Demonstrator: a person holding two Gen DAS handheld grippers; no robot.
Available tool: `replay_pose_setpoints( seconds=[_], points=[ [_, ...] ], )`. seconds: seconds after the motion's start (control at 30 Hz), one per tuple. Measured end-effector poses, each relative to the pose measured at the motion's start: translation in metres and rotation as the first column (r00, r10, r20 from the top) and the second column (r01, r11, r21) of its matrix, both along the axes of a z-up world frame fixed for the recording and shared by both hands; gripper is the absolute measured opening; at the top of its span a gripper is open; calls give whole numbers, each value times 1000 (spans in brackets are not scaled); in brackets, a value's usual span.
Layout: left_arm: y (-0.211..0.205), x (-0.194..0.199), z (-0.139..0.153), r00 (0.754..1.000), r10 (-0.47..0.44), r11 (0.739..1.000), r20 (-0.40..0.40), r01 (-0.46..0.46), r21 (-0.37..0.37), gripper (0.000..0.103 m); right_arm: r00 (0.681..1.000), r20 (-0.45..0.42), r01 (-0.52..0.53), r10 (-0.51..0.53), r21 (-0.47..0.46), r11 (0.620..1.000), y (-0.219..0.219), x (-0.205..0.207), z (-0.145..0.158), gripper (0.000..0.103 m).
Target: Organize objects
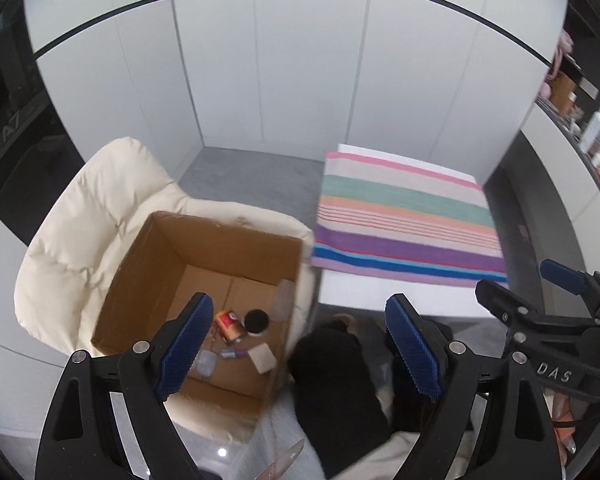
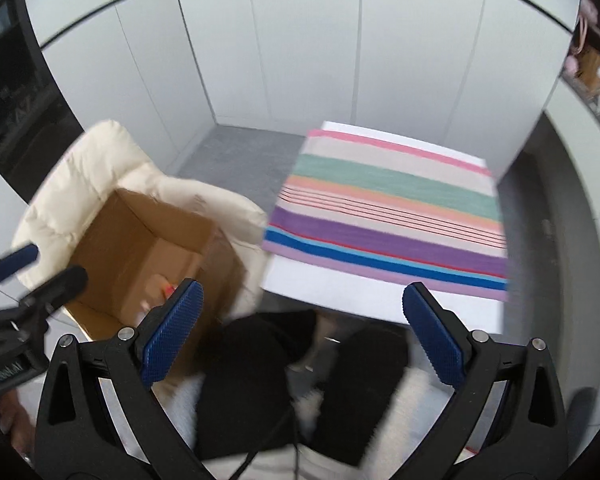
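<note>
An open cardboard box point(image 1: 148, 256) sits on a cream padded chair point(image 1: 80, 216). Inside lie a red and gold can point(image 1: 230, 326), a black-lidded jar point(image 1: 257, 321), a clear bottle point(image 1: 283, 300), a beige block point(image 1: 262, 357) and small clear and purple items. My left gripper point(image 1: 300, 346) is open and empty, held above the box's right edge. My right gripper point(image 2: 304, 334) is open and empty, held above the person's dark-clad legs point(image 2: 244, 380). The box point(image 2: 140, 248) shows at the left of the right wrist view, blurred.
A striped multicolour cloth point(image 1: 408, 220) lies on a white table point(image 1: 380, 292) to the right of the chair; it also shows in the right wrist view point(image 2: 388, 208). White panelled walls stand behind. Grey floor point(image 1: 256, 176) lies between chair and wall. A dark shelf with items point(image 1: 580, 120) is far right.
</note>
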State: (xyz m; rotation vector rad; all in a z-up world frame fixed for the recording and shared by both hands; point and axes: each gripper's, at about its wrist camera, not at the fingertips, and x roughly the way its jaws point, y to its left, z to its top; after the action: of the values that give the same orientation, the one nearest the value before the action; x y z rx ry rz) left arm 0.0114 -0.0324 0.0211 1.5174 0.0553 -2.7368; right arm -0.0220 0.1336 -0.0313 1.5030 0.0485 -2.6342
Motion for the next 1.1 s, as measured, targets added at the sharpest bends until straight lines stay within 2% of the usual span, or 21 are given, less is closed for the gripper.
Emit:
replay_pose_setpoints(
  seconds=[0.1,0.17,0.27,0.37,0.53,1.1],
  points=[
    [14,9,14,999,-15,1000,32,15,2,89,1000,-2,17,-17,13,1000,13,18,23,101],
    [21,15,22,998,-29,999,58,27,33,89,998,-23,58,-58,13,998,20,31,37,101],
    [26,23,29,996,-19,999,91,15,42,89,995,-30,94,-95,-29,995,30,48,50,101],
    [33,32,37,996,-12,1000,88,13,-6,89,994,-13,109,-110,-84,990,35,60,54,101],
    [39,51,48,998,-27,998,61,31,-57,89,992,-12,127,-128,-82,989,33,76,54,101],
    [35,62,51,999,-19,996,49,23,-81,89,989,-51,134,-138,-69,988,26,94,66,101]
  ],
)
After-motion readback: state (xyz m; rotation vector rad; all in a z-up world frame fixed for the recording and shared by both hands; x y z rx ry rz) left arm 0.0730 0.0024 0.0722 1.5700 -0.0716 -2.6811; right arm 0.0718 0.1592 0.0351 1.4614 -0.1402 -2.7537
